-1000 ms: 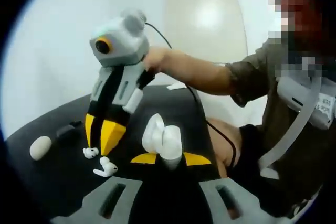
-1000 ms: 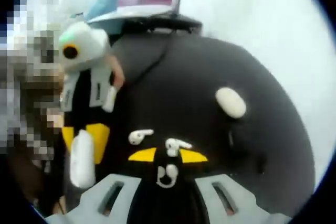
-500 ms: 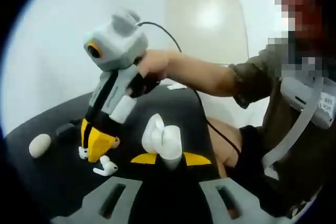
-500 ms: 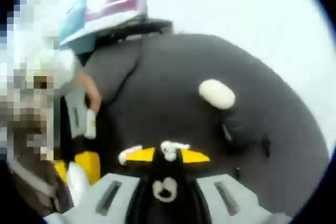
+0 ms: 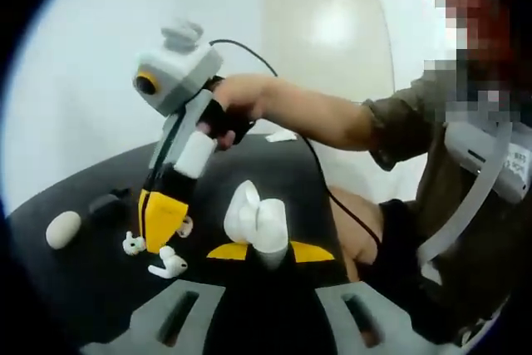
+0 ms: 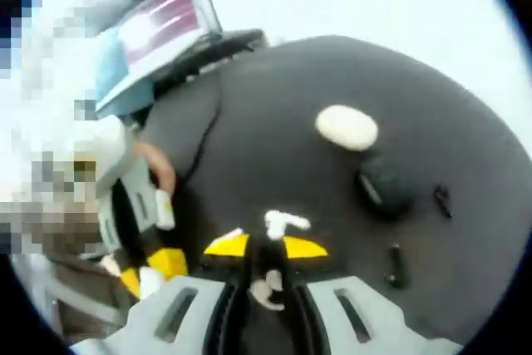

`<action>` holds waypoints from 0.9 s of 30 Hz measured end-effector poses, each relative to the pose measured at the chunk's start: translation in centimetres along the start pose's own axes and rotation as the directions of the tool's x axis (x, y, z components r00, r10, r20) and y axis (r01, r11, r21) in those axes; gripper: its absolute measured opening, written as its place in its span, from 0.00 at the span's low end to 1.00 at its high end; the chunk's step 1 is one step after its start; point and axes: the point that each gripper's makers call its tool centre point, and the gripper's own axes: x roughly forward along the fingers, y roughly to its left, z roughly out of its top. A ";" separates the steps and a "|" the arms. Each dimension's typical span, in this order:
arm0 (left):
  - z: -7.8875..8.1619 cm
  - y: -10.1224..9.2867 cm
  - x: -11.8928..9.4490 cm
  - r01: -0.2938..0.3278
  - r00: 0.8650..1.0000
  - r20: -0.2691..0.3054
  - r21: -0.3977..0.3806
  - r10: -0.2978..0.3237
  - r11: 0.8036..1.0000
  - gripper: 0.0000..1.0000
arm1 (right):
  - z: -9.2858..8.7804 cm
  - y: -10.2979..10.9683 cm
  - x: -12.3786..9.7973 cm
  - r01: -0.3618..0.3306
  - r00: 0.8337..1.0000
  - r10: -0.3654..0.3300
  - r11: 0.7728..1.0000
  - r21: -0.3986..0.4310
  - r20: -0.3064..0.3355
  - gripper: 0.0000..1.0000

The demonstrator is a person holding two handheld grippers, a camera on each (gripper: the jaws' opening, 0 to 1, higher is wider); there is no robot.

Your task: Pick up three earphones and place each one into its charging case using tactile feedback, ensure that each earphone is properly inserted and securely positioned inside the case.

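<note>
The open charging case point(image 5: 257, 220) looks like smooth, glossy white plastic, as do the earphones point(image 5: 169, 266) lying on the mat. The mat point(image 6: 274, 122) is a dark, matt surface with a soft, cloth-like or rubbery look. The closed oval case point(image 6: 346, 127) has a creamy, smooth, satin shell. The right gripper point(image 5: 162, 220) has a matt grey plastic body and yellow plastic tips. The person's sleeve point(image 5: 407, 118) is olive cloth.

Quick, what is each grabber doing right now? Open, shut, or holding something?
Left gripper: shut on the open white charging case.
Right gripper: shut on a white earphone, pinched between its yellow-tipped fingers.
</note>
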 end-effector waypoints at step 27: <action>0.1 0.0 0.0 -0.005 1.000 0.000 -0.005 0.005 1.000 0.14 | 4.0 -1.4 -1.2 -0.167 0.979 0.201 0.904 -0.394 0.046 0.17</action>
